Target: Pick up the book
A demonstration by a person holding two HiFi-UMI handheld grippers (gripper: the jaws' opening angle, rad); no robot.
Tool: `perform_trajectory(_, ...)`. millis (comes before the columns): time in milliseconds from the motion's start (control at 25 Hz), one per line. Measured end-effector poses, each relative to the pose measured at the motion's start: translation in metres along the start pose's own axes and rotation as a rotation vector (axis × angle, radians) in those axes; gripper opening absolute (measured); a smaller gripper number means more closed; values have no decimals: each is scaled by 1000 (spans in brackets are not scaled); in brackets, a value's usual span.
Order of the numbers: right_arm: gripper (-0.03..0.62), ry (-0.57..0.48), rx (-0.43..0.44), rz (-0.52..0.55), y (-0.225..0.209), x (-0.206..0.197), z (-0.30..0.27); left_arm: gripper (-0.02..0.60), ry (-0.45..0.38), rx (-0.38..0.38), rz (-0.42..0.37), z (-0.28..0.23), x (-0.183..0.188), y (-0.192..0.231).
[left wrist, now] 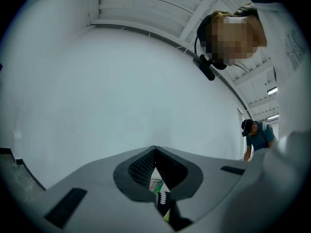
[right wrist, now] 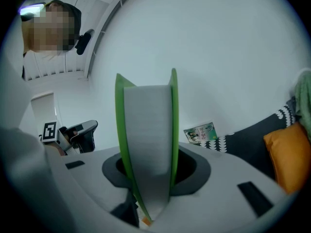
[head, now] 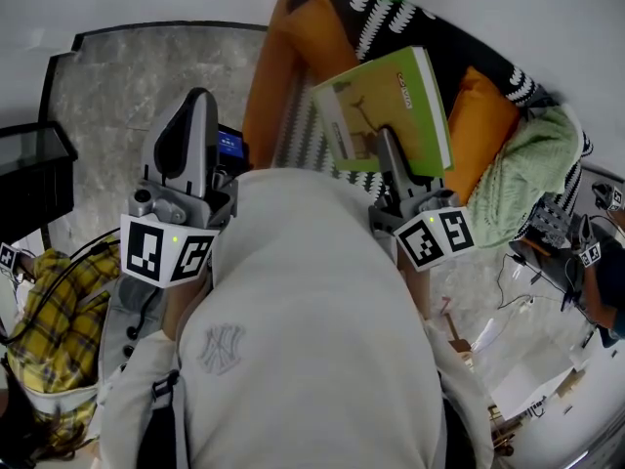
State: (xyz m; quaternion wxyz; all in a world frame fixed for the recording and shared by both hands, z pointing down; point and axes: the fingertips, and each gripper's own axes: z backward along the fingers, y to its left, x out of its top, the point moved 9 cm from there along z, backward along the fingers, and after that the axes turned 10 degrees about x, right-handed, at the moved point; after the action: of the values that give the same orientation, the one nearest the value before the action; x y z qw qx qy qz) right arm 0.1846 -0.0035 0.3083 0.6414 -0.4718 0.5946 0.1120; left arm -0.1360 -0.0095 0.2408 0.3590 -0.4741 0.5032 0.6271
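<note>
A green-covered book (head: 391, 106) hangs above the sofa, its cover facing up in the head view. My right gripper (head: 389, 152) is shut on the book's near edge. In the right gripper view the book (right wrist: 148, 144) stands edge-on between the jaws, with white pages between two green covers. My left gripper (head: 200, 106) is held out to the left of the book, apart from it. Its jaws meet at the tip (left wrist: 155, 152) with nothing between them.
The sofa has orange cushions (head: 312, 37), a black-and-white patterned throw (head: 391, 18) and a green knit blanket (head: 532, 174). A magazine (right wrist: 200, 132) leans on the sofa back. A dark glass table (head: 34, 174) and yellow plaid cloth (head: 59, 311) are at left. Another person (left wrist: 257, 137) stands far off.
</note>
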Motion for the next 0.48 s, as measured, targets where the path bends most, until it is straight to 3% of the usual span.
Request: perform_trajectory(480, 146, -6, -8, 4, 2, 0, 3, 2, -11, -14, 10, 1, 3, -1)
